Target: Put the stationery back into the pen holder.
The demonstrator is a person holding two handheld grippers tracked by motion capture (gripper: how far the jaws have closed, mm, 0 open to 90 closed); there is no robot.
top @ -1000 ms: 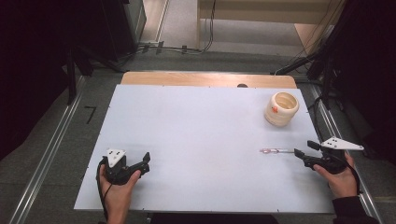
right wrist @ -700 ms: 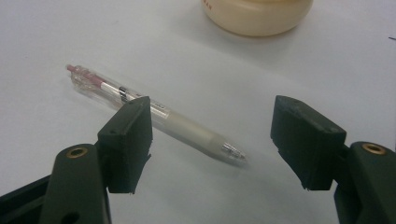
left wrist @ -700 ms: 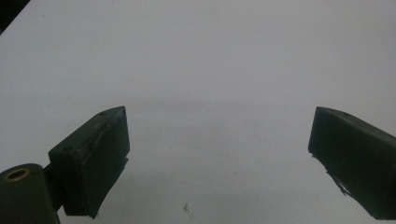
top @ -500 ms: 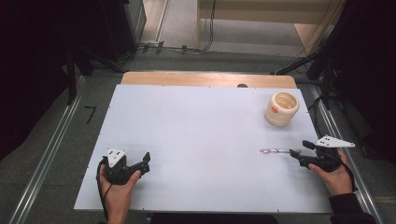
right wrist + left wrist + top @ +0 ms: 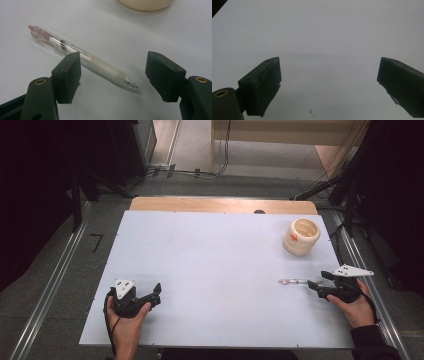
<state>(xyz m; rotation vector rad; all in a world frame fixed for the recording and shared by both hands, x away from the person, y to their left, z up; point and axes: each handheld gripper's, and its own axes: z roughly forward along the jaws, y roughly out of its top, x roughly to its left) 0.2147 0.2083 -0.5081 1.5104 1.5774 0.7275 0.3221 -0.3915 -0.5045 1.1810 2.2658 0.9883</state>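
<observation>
From above, the left gripper (image 5: 156, 292) rests on the near left of the white counter (image 5: 210, 255), while the right gripper (image 5: 316, 281) points at a pen (image 5: 291, 282) lying near a cream cup (image 5: 301, 236). The left gripper view has fingers (image 5: 263, 85) apart over bare counter. In the right gripper view, open fingers (image 5: 67, 75) straddle the pen's (image 5: 82, 58) tip end without touching.
</observation>
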